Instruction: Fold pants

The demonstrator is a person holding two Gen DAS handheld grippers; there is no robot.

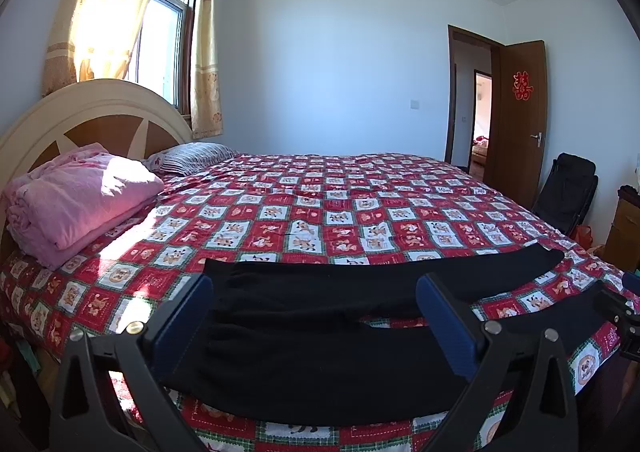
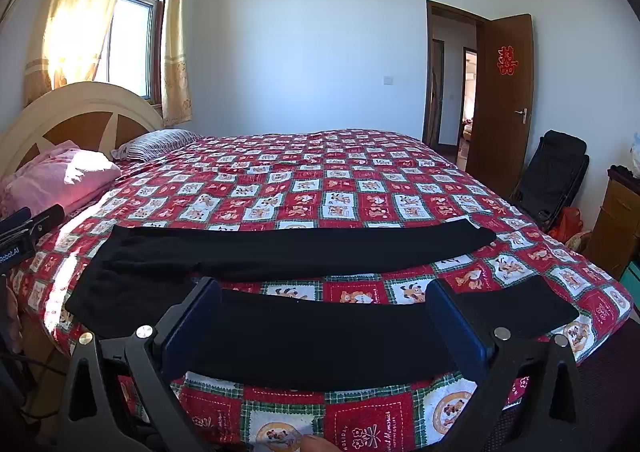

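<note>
Black pants [image 1: 320, 316] lie flat near the front edge of the bed [image 1: 304, 211], waist to the left, two legs spread to the right. They also show in the right wrist view [image 2: 304, 248]. My left gripper [image 1: 316, 308] is open, its blue pads [image 1: 188, 316] wide apart above the waist end. My right gripper [image 2: 324, 316] is open above the near leg [image 2: 320, 336], touching nothing. The right gripper's tip shows at the right edge of the left wrist view [image 1: 624, 312].
A folded pink blanket [image 1: 80, 195] and a striped pillow [image 1: 196, 157] lie by the headboard [image 1: 92, 111]. A black folding chair [image 2: 552, 175] and wooden cabinet [image 2: 616, 223] stand right of the bed. The brown door [image 2: 504, 91] is open.
</note>
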